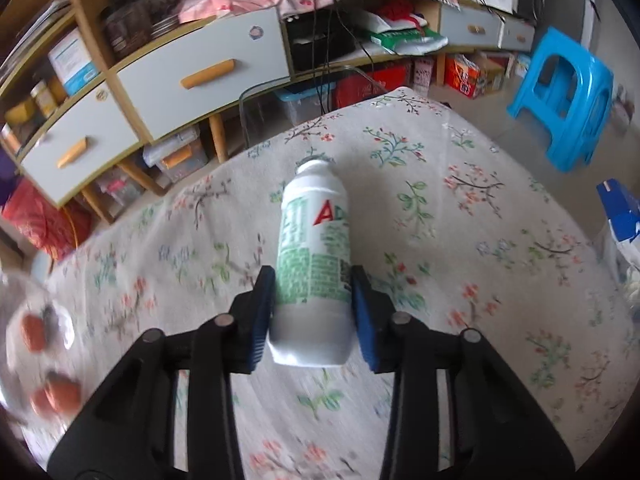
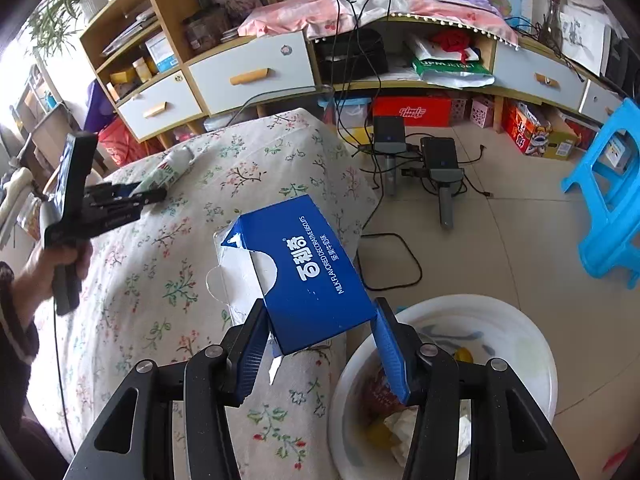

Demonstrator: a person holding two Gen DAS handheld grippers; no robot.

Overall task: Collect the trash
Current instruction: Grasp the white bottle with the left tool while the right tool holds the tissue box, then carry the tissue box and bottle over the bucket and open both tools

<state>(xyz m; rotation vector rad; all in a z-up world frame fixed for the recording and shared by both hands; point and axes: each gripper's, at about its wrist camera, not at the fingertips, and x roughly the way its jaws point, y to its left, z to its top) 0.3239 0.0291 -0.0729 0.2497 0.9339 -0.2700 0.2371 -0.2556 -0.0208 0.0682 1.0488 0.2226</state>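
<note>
My left gripper (image 1: 313,316) is shut on a white plastic bottle (image 1: 314,256) with green print and red letters, held just above the floral tablecloth (image 1: 440,208). The right wrist view shows that gripper (image 2: 150,196) and the bottle (image 2: 172,168) at the left. My right gripper (image 2: 320,344) is shut on an opened blue biscuit box (image 2: 304,268) at the table's right edge. A white basin (image 2: 532,344) with wrappers and other trash stands on the floor just right of the box.
A plate with red fruit (image 1: 36,344) sits at the table's left edge. A blue plastic stool (image 2: 612,204) stands on the floor to the right. Cables and two grey devices (image 2: 436,160) lie on the floor. A shelf unit with drawers (image 1: 192,76) lines the back wall.
</note>
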